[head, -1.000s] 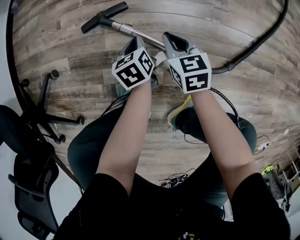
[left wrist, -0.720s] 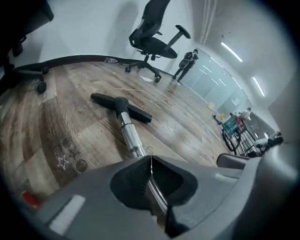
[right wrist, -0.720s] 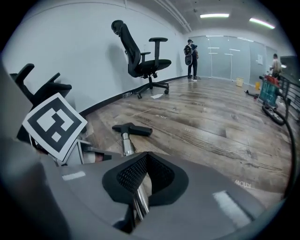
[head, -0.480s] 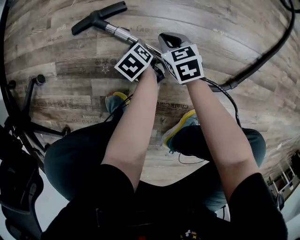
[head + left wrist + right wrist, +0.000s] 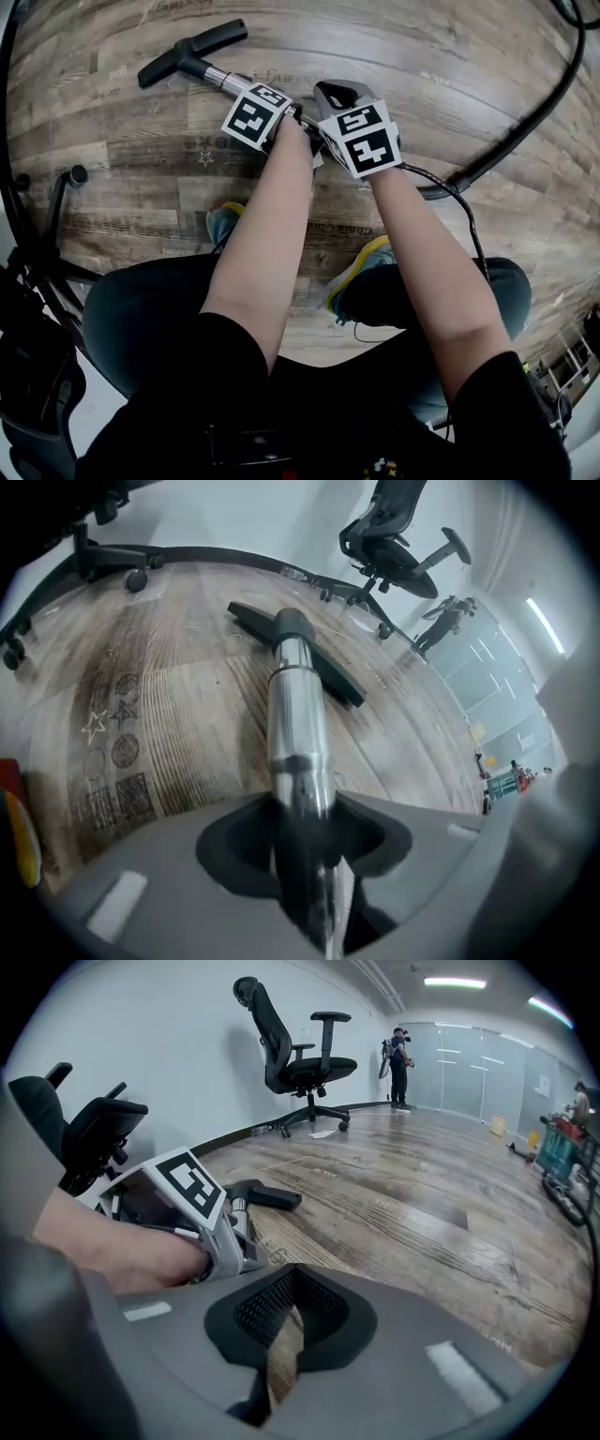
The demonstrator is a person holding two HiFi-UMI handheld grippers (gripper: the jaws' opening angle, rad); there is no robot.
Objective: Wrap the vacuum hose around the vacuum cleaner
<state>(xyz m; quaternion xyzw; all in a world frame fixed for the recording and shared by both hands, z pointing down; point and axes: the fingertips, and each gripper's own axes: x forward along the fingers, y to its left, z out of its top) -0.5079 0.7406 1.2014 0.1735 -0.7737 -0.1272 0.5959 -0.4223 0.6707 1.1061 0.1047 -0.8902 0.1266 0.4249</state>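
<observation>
The vacuum wand lies on the wood floor, with its black floor nozzle (image 5: 192, 52) at the far left and its metal tube (image 5: 223, 79) running toward me. My left gripper (image 5: 274, 105) is shut on that tube. In the left gripper view the tube (image 5: 298, 733) passes straight between the jaws and the nozzle (image 5: 295, 649) lies beyond. My right gripper (image 5: 337, 92) is close beside it on the right, shut with nothing between its jaws (image 5: 286, 1335). The black hose (image 5: 525, 127) curves from beside the right gripper up to the top right. The vacuum cleaner body is not in view.
An office chair base (image 5: 56, 206) stands at the left. Another chair (image 5: 300, 1054) stands by the white wall, and a person (image 5: 401, 1068) is far off by the glass. A thin cable (image 5: 469, 225) trails past the holder's shoes (image 5: 361, 262).
Both grippers have moved forward and down onto the wand. The left one has slid left along the tube toward the nozzle, and the right one stays beside it.
</observation>
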